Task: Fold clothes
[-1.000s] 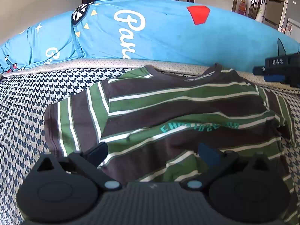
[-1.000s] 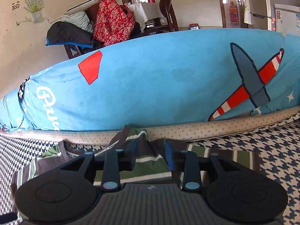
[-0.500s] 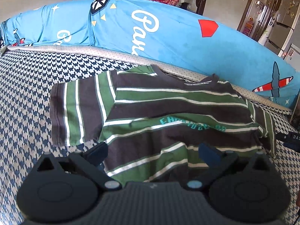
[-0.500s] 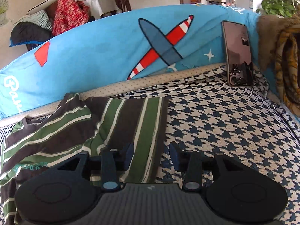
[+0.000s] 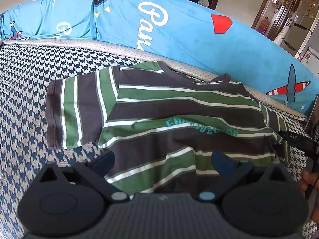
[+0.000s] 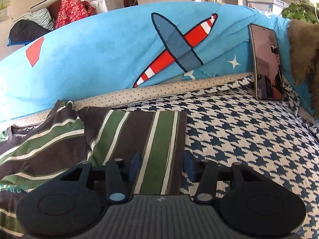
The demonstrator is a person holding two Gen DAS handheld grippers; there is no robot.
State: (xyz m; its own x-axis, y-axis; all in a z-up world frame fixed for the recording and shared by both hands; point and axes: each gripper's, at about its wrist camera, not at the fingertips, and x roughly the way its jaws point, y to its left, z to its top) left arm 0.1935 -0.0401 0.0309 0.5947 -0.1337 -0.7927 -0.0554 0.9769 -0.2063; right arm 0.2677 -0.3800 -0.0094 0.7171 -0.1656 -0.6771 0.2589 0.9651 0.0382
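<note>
A: Start on the left. What are the left tongs [image 5: 162, 162] doing?

B: They are spread wide, the two dark blue fingertips [image 5: 103, 160] far apart and gripping nothing. They sit low over the near hem of the brown, green and white striped short-sleeved T-shirt [image 5: 179, 107]. Whether the tips touch the cloth I cannot tell.

A: And where does that shirt lie?

B: Spread front-up on the navy and white houndstooth woven cover [image 5: 26, 83] of a seat or bed, its collar towards the long bright blue cushion printed with white script and a red shape [image 5: 179, 25]. Its left sleeve is laid out flat to the side; teal lettering crosses the chest, which is rumpled in soft ridges.

A: Anything at the far right of that view?

B: A black part of the right tongs, marked with pale letters, lies by the shirt's right edge, and a bit of a hand [image 5: 308, 181] shows below it.

A: Now the right tongs [image 6: 160, 166].

B: Partly parted, narrower than the left pair, clenching nothing. One blue tip sits over the shirt's right sleeve [image 6: 139, 131], the other at the sleeve's outer edge over the houndstooth cover. The sleeve lies flat, stripes running away from the camera.

A: Further right?

B: A dark smartphone [image 6: 266, 61] stands propped against the blue cushion, beside brown furry fabric [image 6: 303, 49].
</note>
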